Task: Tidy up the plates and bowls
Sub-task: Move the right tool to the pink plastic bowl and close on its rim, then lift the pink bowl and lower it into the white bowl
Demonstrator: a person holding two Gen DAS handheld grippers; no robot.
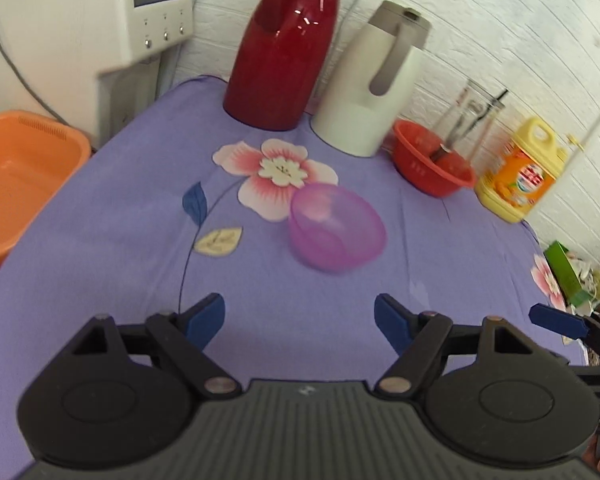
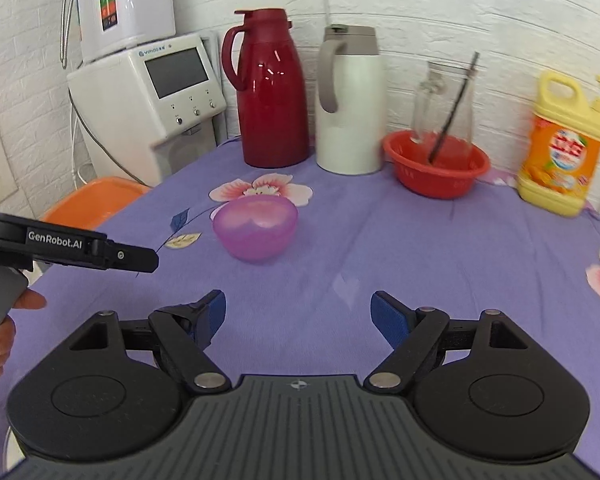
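A translucent purple bowl [image 1: 336,232] sits upright on the purple flowered tablecloth [image 1: 100,248], ahead of both grippers; it also shows in the right wrist view [image 2: 256,229]. My left gripper [image 1: 299,320] is open and empty, short of the bowl and above the cloth. My right gripper [image 2: 298,314] is open and empty, also short of the bowl. One blue finger of the right gripper [image 1: 556,322] shows at the right edge of the left wrist view. The left gripper's body [image 2: 72,250] shows at the left of the right wrist view.
At the back stand a red thermos jug [image 2: 270,92], a white jug [image 2: 350,100], a red basin [image 2: 436,164] holding a glass bottle [image 2: 444,108], and a yellow detergent bottle [image 2: 562,148]. An orange tub [image 1: 20,176] and a white dispenser [image 2: 152,92] are left of the table.
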